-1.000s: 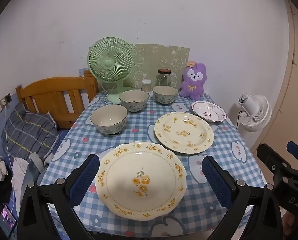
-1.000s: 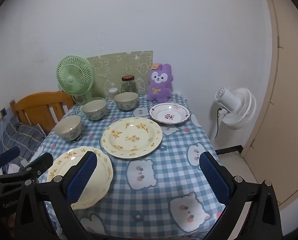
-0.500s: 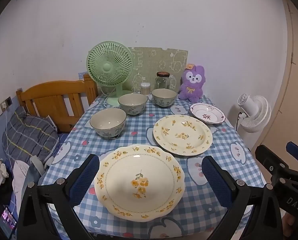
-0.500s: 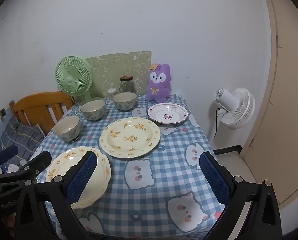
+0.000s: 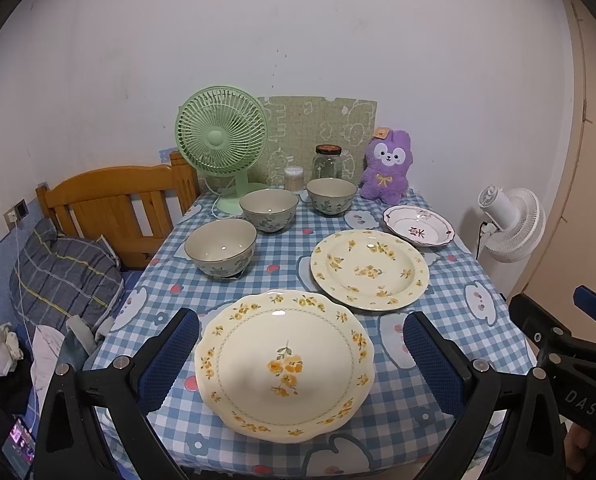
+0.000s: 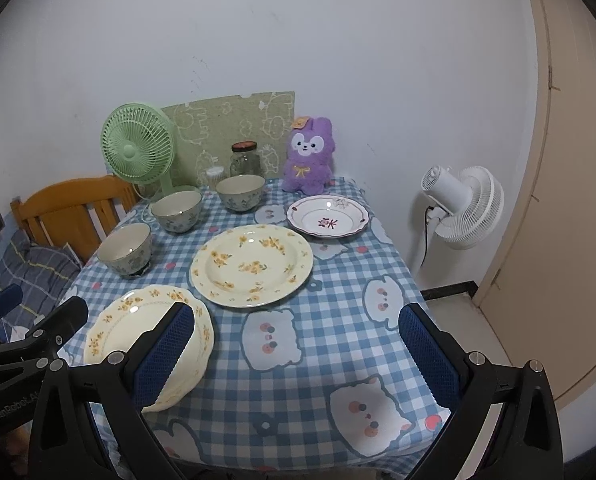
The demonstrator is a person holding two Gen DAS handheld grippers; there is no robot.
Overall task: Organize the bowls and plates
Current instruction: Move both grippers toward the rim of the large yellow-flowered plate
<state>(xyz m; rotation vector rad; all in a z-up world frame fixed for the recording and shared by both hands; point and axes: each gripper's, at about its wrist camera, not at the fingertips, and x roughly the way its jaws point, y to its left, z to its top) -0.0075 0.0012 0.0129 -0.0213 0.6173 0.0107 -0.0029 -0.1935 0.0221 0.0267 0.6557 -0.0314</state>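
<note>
On the blue checked tablecloth lie a scalloped yellow-flower plate [image 5: 284, 364] near the front edge, a round yellow-flower plate [image 5: 369, 269] behind it, and a small white plate with a purple rim [image 5: 417, 231] at the back right. Three cream bowls stand in a diagonal row: near [image 5: 220, 247], middle [image 5: 269, 211], far [image 5: 331, 196]. My left gripper [image 5: 298, 364] is open above the scalloped plate, its fingers either side of it and holding nothing. My right gripper [image 6: 298, 354] is open over the cloth at the front right, right of the scalloped plate [image 6: 138, 328].
At the back of the table stand a green fan [image 5: 222, 140], a glass jar [image 5: 327, 162], a small toothpick pot [image 5: 294, 179] and a purple plush toy [image 5: 385, 172]. A wooden bed frame [image 5: 114, 204] sits left, a white floor fan [image 6: 463, 206] and a door right.
Both grippers have drawn back and risen a little, so the table looks slightly farther away. No dish has moved and both stay open.
</note>
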